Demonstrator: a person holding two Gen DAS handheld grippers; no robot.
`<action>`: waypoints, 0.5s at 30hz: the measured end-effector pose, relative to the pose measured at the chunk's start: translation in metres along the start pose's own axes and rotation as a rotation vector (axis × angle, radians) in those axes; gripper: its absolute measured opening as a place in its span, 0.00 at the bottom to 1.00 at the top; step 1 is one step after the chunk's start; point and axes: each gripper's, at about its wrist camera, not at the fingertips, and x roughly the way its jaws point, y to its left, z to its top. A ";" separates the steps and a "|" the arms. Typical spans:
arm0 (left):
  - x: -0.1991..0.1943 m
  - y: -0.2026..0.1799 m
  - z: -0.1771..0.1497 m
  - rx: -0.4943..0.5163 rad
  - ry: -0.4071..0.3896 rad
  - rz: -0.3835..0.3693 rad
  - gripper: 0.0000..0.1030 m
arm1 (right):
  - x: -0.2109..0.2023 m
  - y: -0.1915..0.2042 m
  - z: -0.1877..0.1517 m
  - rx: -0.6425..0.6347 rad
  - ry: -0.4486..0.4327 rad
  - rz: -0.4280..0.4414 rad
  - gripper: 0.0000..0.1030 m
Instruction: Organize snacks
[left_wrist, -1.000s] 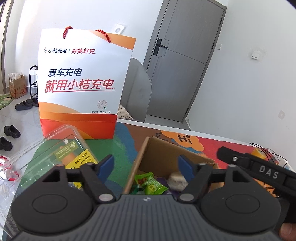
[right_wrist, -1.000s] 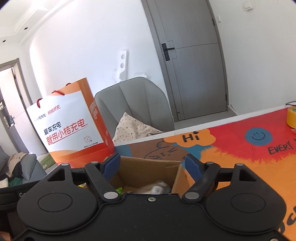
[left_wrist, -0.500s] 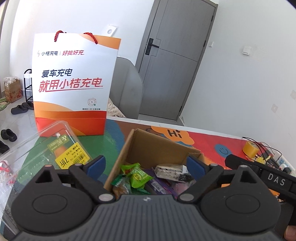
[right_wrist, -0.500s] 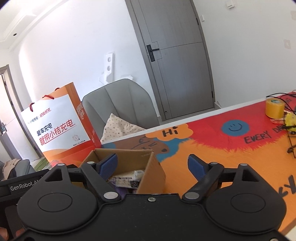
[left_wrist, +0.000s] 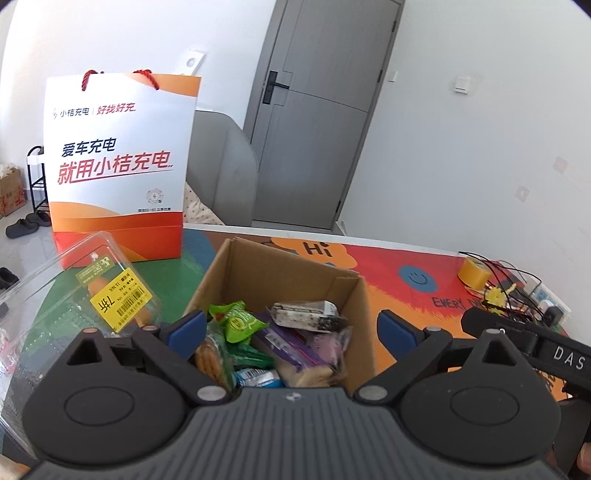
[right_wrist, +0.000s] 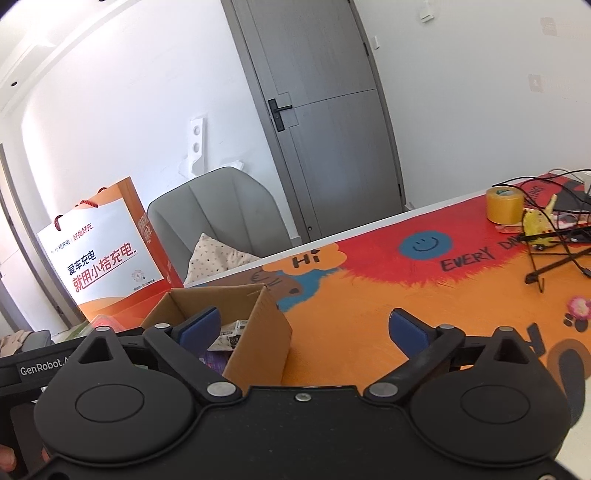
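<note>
Hovering above the box (left_wrist: 291, 295), left gripper (left_wrist: 291, 328) spread wide and empty, blue pads on either side of the snack pile. Inside the box: a green packet (left_wrist: 238, 319) near the left wall, a grey speckled bar (left_wrist: 306, 314) toward the back, a purple pack (left_wrist: 291, 341) in the middle, a biscuit pack (left_wrist: 212, 360) and a small blue packet (left_wrist: 258, 378) nearest the gripper. Loosely heaped, overlapping, no order to see. Left of the box, a clear tray (left_wrist: 92, 299) with a yellow price label; behind that, left of the box's far corner, a tall bag (left_wrist: 118, 166).

Right gripper (right_wrist: 304, 328) also spread wide, holding nothing, to the right of the box over the bare mat (right_wrist: 369, 314), left pad level with the box's near right corner. Far right of the box, a tape roll (right_wrist: 504, 205) and a tangle of cables, out of the way.

Fits two stages alike: snacks gathered in the box for good, or waiting there to be sorted out elsewhere. Not settled by this view. Judged only so far: left gripper poised over the pile. Any pick from here calls for a clean drop onto one packet, pads clear of the cardboard walls, and a light squeeze on crinkly wrappers that slip and drag neighbours along.
</note>
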 end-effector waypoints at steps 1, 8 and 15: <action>-0.002 -0.001 -0.001 0.003 0.004 -0.006 0.96 | -0.003 -0.001 -0.001 0.001 -0.002 -0.002 0.99; -0.014 -0.014 -0.006 0.032 0.010 -0.028 0.96 | -0.021 -0.009 -0.005 0.011 -0.009 -0.009 1.00; -0.030 -0.022 -0.011 0.051 0.015 -0.067 0.97 | -0.041 -0.019 -0.012 0.030 0.006 -0.015 1.00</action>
